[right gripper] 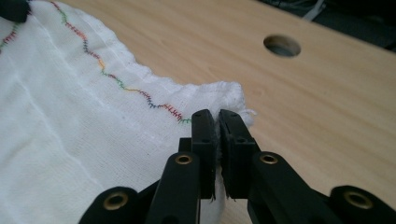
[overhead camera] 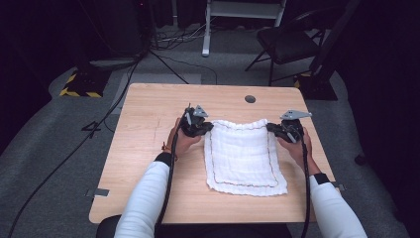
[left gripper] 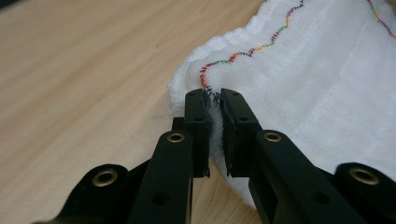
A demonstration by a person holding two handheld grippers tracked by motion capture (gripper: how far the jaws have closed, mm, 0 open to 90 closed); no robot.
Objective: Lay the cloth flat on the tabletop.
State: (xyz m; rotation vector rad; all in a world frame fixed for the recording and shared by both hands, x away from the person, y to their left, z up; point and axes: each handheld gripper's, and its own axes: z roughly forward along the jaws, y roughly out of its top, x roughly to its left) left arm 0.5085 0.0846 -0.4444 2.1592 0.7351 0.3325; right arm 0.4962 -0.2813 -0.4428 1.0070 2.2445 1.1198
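Two grippers, one cloth. White cloth (overhead camera: 245,157) lies on the wooden table (overhead camera: 148,148), roughly centre, long side running away from the person. Wavy line of many-coloured stitching runs inside its border.

Left gripper (overhead camera: 204,128) at the far left corner of the cloth. Left gripper view: jaws clamped on that corner, a thin fold of fabric pinched between the pads (left gripper: 200,116), stitching running right up to the tips. Cloth (left gripper: 317,93) rises in a soft hump just beyond the grip.

Right gripper (overhead camera: 271,127) at the far right corner. Right gripper view: jaws closed tight on the corner, frayed edge of the cloth (right gripper: 84,140) poking out past the tips. Round hole (right gripper: 281,45) in the tabletop well beyond, to the right of the jaws; same hole (overhead camera: 250,98) seen near the table's far edge in the high view.

Far edge of the cloth sags slightly between the two grips; near edge rests flat on the table. Both forearms in white sleeves, cables trailing back along them.

Dark chair (overhead camera: 292,42) on the grey floor past the table.
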